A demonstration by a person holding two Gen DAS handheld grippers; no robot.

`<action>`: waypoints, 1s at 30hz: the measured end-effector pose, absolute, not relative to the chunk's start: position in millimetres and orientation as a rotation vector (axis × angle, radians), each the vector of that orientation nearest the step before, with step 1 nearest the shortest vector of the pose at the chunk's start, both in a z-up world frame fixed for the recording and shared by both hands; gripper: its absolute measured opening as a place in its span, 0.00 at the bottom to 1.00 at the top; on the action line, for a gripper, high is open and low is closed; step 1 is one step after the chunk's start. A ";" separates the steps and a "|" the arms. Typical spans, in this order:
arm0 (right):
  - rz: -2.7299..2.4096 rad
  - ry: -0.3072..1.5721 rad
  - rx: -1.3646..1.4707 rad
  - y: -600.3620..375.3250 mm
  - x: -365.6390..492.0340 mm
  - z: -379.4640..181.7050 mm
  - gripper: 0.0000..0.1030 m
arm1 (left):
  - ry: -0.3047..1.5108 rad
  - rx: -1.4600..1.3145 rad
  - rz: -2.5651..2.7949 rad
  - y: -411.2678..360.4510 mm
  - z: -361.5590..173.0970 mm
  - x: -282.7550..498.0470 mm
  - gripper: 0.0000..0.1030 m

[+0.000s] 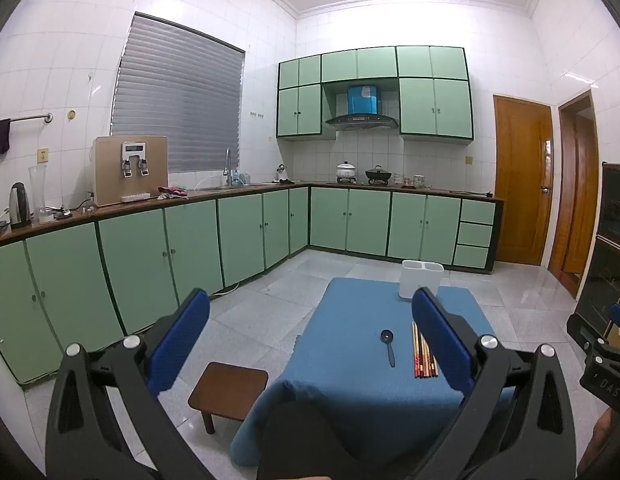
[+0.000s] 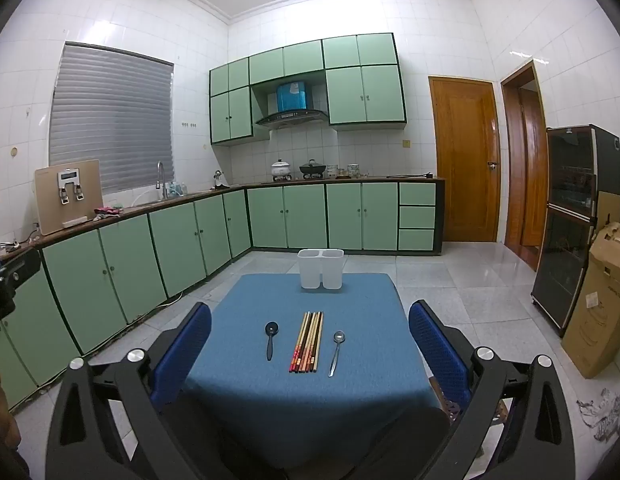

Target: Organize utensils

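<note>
A blue-clothed table (image 2: 270,392) holds a black spoon (image 2: 270,340), a row of several chopsticks (image 2: 308,342) and a metal spoon (image 2: 336,352), side by side. A white two-compartment holder (image 2: 320,269) stands upright at the table's far edge. My right gripper (image 2: 310,344) is open and empty, held back from the table's near edge. My left gripper (image 1: 310,336) is open and empty, to the left of the table; its view shows the black spoon (image 1: 388,346), chopsticks (image 1: 423,354), holder (image 1: 419,278) and table (image 1: 349,396). The metal spoon is hidden behind its right finger.
A small brown stool (image 1: 228,390) stands on the floor left of the table. Green cabinets (image 2: 182,236) line the left and far walls. A dark cabinet (image 2: 573,216) and a cardboard box (image 2: 597,304) stand at the right.
</note>
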State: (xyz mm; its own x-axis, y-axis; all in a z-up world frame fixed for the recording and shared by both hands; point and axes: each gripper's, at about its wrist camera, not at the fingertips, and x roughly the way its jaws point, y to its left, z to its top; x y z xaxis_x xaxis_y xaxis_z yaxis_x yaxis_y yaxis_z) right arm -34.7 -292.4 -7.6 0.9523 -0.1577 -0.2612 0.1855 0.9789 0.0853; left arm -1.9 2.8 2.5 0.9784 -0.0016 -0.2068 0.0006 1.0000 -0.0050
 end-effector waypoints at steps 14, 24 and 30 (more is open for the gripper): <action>-0.176 0.257 0.110 -293.8 -34.9 -7.6 0.94 | 0.210 -0.006 0.000 1.7 0.4 -1.9 0.95; -0.176 0.258 0.109 -294.2 -35.1 -7.9 0.94 | 0.214 -0.007 -0.003 3.2 -4.8 -0.8 0.95; -0.176 0.259 0.109 -294.6 -35.6 -7.8 0.94 | 0.215 -0.005 0.000 -0.8 -10.2 5.3 0.95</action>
State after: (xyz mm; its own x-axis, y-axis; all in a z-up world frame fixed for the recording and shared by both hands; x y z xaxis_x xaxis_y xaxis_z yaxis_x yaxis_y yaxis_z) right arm -35.6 -294.6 -7.8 0.9516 -0.1585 -0.2634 0.1865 0.9788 0.0847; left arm 5.3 -0.8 -10.2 0.9769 -0.0010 -0.2135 -0.0001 1.0000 -0.0053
